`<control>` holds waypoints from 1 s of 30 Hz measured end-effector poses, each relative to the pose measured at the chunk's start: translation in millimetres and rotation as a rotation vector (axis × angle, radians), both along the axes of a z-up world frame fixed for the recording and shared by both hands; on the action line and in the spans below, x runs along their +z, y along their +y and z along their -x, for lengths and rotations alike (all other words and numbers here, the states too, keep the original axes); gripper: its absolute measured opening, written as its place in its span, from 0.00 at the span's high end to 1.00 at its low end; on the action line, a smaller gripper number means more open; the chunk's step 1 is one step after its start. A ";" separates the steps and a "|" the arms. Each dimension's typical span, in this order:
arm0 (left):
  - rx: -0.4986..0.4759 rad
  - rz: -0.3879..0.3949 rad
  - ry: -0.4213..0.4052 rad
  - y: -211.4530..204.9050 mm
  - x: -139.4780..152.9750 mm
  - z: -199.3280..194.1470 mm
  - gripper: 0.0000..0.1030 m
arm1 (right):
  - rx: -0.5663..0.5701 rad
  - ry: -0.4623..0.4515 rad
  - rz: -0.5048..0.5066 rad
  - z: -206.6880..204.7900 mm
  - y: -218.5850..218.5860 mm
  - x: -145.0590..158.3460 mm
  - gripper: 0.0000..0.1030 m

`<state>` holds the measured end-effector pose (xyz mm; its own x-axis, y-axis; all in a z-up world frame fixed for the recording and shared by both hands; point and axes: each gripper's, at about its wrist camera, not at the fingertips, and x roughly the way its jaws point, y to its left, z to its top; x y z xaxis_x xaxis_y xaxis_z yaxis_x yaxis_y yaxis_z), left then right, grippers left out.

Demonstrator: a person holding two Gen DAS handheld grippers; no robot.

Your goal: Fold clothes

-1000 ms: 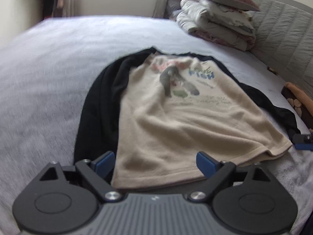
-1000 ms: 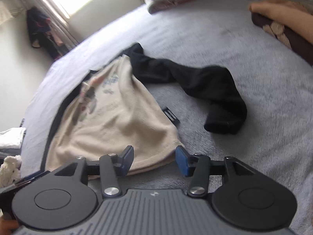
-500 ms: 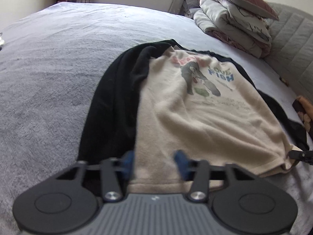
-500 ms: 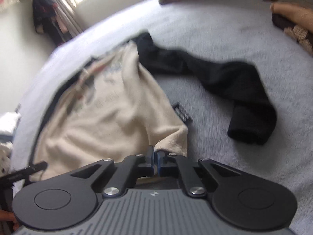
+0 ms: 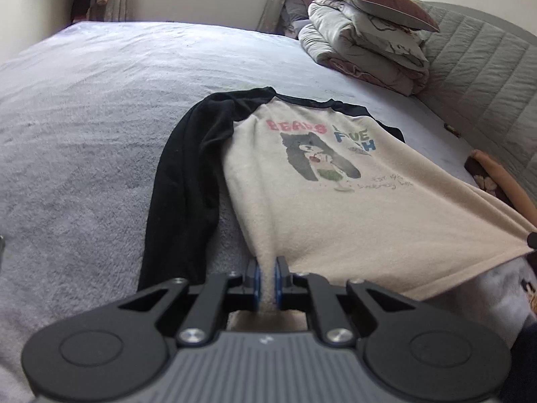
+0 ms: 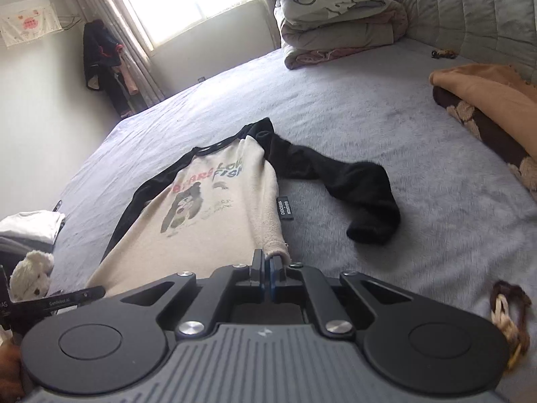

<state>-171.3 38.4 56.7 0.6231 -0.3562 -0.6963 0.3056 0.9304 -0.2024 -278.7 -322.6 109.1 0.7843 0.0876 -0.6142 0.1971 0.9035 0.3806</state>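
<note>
Both grippers are on the hem now. The left gripper (image 5: 266, 277) has its blue pads pinched tight on the near left corner of the cream fleece raglan shirt with black sleeves and a bear print (image 5: 322, 194), a bunch of cream cloth squeezed between them. Its jaws have just been closing, and the cloth is caught. The right gripper (image 6: 267, 275) is clamped just as hard on the near right corner of the same hem, jaws all but touching, a fold of cream fabric (image 6: 277, 252) sticking out past the pads.

Why the two corners? Held this way the hem is stretched taut between the hands, so the body hangs as one flat sheet and can, I'd judge, be carried over toward the collar in a clean fold.

The shirt lies print-up in the middle of the grey-lilac plush bed cover (image 5: 84, 117), collar at the far end, hem lifted off the bed at the near end. The left black sleeve (image 5: 188, 184) lies straight alongside the body; the right black sleeve (image 6: 345, 184) sprawls out to the right with its cuff bunched, so it probably wants tucking in.

Far right, a stack of folded quilts with a mauve pillow on top (image 5: 365, 43) sits well clear.
</note>
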 end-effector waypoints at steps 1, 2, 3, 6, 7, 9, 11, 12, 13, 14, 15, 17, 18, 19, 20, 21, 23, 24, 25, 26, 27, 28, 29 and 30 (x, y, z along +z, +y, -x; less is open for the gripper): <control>-0.007 -0.015 -0.007 -0.1 1.3 2.9 0.90 | 0.009 0.019 -0.002 -2.1 0.7 -3.6 0.96; -0.012 -0.035 0.000 -1.8 -0.2 1.8 0.87 | 0.022 0.051 -0.008 -7.6 0.1 -10.0 0.96; -0.009 -0.041 0.010 -1.3 -1.1 0.3 0.81 | 0.035 0.084 -0.014 -13.1 -0.6 -16.4 0.92; 0.008 -0.039 0.005 6.8 3.5 -1.3 0.51 | 0.043 0.093 -0.009 -23.3 -7.8 -20.7 0.69; 0.017 -0.038 -0.011 12.7 8.5 -3.4 0.43 | 0.031 0.077 0.010 -26.1 -12.9 -18.3 0.50; 0.036 -0.036 -0.042 24.6 18.4 -7.8 0.27 | -0.015 0.060 0.090 -36.0 -27.2 -17.9 0.42; 0.087 -0.041 -0.056 40.7 25.1 -24.3 0.22 | -0.079 0.106 0.159 -54.5 -47.1 -26.3 0.43; 0.112 -0.044 -0.062 48.7 28.2 -32.9 0.19 | -0.102 0.124 0.184 -64.9 -57.1 -30.8 0.43; 0.135 -0.054 -0.052 55.5 26.8 -46.1 0.18 | -0.114 0.131 0.210 -75.3 -64.8 -34.7 0.43; 0.145 -0.067 -0.036 60.0 23.3 -60.7 0.18 | -0.110 0.133 0.246 -87.2 -70.5 -39.2 0.43; 0.145 -0.088 -0.010 60.6 18.5 -76.0 0.18 | -0.105 0.136 0.280 -99.2 -75.7 -43.8 0.43; 0.125 -0.094 0.048 57.1 5.6 -105.1 0.18 | -0.074 0.160 0.303 -124.3 -82.8 -56.6 0.43; 0.100 -0.088 0.067 52.1 -1.8 -117.2 0.18 | -0.053 0.184 0.304 -135.3 -85.1 -64.8 0.45; 0.076 -0.104 0.084 45.1 -9.5 -127.6 0.18 | -0.032 0.206 0.308 -145.6 -86.7 -72.6 0.52; 0.061 -0.148 0.091 36.2 -17.9 -135.0 0.18 | -0.009 0.219 0.321 -152.4 -84.7 -77.9 0.57; 0.047 -0.191 0.097 27.4 -26.0 -142.1 0.16 | 0.008 0.214 0.343 -156.2 -82.8 -78.7 0.66; 0.014 -0.247 0.034 17.8 -28.3 -142.9 0.22 | 0.012 0.200 0.391 -157.9 -82.2 -69.1 0.87; 0.023 -0.240 0.031 20.2 -25.6 -143.7 0.46 | -0.012 0.174 0.411 -157.5 -87.3 -59.2 0.87; 0.033 -0.234 0.029 22.6 -22.8 -144.6 0.63 | -0.035 0.148 0.432 -157.0 -92.4 -49.3 0.87; 0.043 -0.247 0.022 26.3 -18.0 -146.4 0.86 | -0.059 0.121 0.452 -156.6 -97.5 -39.4 0.87; 0.054 -0.260 0.014 30.1 -13.3 -148.3 0.89 | -0.082 0.097 0.472 -156.5 -103.0 -29.3 0.87; 0.069 -0.288 -0.006 35.2 -8.7 -151.2 0.89 | -0.100 0.082 0.490 -158.3 -110.4 -18.1 0.88; 0.081 -0.305 -0.022 41.8 -3.8 -156.0 0.90 | -0.119 0.067 0.507 -160.1 -117.7 -7.0 0.88; 0.100 -0.306 -0.033 49.9 2.8 -162.8 0.90 | -0.138 0.052 0.525 -161.9 -125.1 4.1 0.88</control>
<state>-8.5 88.2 59.6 0.6689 -0.0694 -0.7401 0.2112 0.9724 0.0997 -116.8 -447.7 113.2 0.7344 -0.3426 -0.5859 0.3335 0.9340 -0.1280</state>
